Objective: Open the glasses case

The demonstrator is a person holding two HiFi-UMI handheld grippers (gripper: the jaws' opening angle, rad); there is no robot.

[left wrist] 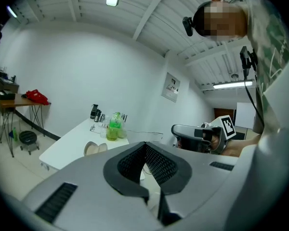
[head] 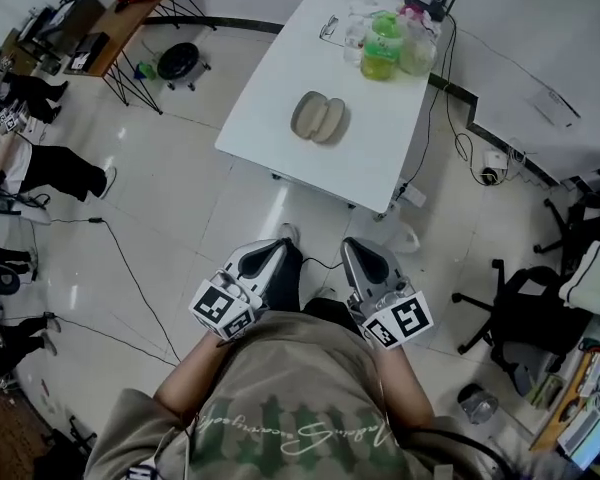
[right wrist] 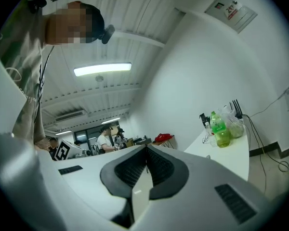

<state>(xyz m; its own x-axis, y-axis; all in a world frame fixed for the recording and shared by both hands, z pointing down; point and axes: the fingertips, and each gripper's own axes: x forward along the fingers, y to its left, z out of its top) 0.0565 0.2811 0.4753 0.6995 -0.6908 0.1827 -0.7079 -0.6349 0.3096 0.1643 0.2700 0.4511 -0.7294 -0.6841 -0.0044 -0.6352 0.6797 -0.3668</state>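
The cream glasses case [head: 318, 118] lies open on the white table [head: 280, 78], its two oval halves side by side; it also shows small in the left gripper view as the glasses case [left wrist: 95, 148]. Both grippers are held close to the person's body, well short of the table. My left gripper [head: 280, 245] is shut with nothing between its pads [left wrist: 145, 146]. My right gripper [head: 353, 246] is shut and empty as well [right wrist: 145, 150]. In the left gripper view, the right gripper [left wrist: 176, 130] appears off to the side.
A green bottle [head: 382, 46], a plastic bag and small items crowd the table's far end. A black office chair [head: 520, 313] stands at the right. Cables run over the tiled floor. People sit at the left, near a wooden side table [head: 120, 23].
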